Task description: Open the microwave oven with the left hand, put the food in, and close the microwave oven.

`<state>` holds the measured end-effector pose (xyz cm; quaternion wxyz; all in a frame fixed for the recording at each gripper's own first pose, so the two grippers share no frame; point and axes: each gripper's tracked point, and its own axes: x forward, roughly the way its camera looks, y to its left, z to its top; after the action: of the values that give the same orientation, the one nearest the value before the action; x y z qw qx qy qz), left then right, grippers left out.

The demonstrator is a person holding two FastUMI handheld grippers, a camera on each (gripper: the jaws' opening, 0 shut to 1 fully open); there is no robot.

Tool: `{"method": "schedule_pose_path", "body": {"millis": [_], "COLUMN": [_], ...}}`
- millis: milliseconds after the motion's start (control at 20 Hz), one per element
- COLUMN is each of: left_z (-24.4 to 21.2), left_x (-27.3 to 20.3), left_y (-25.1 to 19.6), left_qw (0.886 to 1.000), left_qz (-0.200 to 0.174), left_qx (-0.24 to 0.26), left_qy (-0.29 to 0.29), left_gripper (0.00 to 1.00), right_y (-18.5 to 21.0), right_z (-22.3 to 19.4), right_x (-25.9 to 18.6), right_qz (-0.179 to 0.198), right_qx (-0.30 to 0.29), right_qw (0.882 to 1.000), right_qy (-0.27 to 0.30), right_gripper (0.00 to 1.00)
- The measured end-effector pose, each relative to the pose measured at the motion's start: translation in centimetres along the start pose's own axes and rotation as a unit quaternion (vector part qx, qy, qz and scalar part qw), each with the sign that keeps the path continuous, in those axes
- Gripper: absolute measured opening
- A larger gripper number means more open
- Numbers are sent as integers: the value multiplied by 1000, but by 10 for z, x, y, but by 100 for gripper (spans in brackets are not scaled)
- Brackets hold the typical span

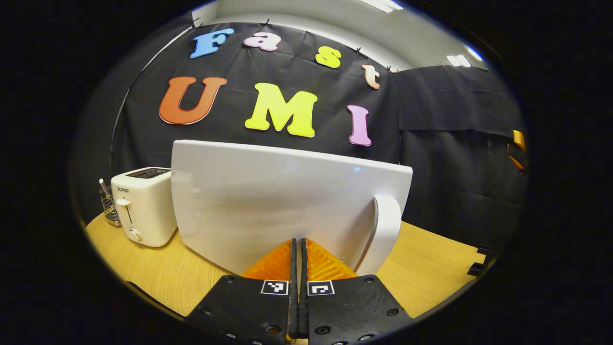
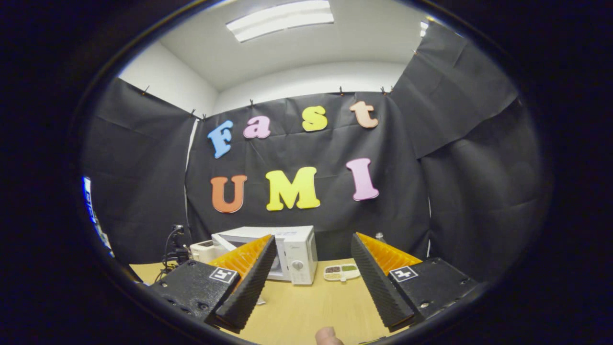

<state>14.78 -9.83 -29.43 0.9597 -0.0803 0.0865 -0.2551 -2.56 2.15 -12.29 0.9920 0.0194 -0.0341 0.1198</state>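
left gripper against microwave door

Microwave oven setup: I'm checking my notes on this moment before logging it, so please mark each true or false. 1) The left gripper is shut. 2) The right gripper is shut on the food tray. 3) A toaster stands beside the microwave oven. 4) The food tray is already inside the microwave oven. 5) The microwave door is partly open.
1) True: the left gripper has its fingers together, close to the microwave door.
2) False: the right gripper is open and holds nothing.
3) True: the toaster stands next to it on the table.
4) False: the food tray lies on the table, right of the microwave oven.
5) True: the door is swung out.
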Motion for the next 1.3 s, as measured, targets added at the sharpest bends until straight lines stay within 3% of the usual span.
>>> {"method": "schedule_pose_path", "body": {"millis": [50, 100, 150, 250, 300, 600, 800, 950, 1300], "left_z": [3, 5, 5, 4, 6, 16, 22, 28, 21], "left_x": [9, 19, 28, 46, 55, 109, 145, 155, 148], "left_y": [-4, -7, -11, -21, -22, -45, -37, -30, -37], "left_qw": [1000, 1000, 1000, 1000, 1000, 1000, 999, 998, 997], "left_qz": [2, 4, 2, -7, -2, 3, 39, 64, 67], "left_qx": [2, 6, 6, 0, 6, 14, 13, 6, 7], "left_qy": [-1, -4, -3, 4, 3, 15, 24, 14, 32], "left_gripper": [0, 0, 0, 0, 0, 0, 0, 1, 1], "right_y": [-3, -6, -8, -12, -17, -32, -43, -53, -51], "right_z": [-3, -5, -9, -17, -19, -33, -38, -41, -51], "right_x": [2, 4, 5, 7, 8, 15, 17, 16, 17], "right_qz": [-2, -3, -3, -1, -4, -9, -9, -18, -19], "right_qx": [1, 2, 3, 10, 10, 19, 20, 16, 27], "right_qw": [1000, 1000, 1000, 1000, 1000, 999, 999, 999, 998], "right_qy": [1, 3, 6, 15, 18, 29, 32, 33, 52], "right_gripper": [100, 91, 100, 100, 91, 91, 91, 91, 91]}}
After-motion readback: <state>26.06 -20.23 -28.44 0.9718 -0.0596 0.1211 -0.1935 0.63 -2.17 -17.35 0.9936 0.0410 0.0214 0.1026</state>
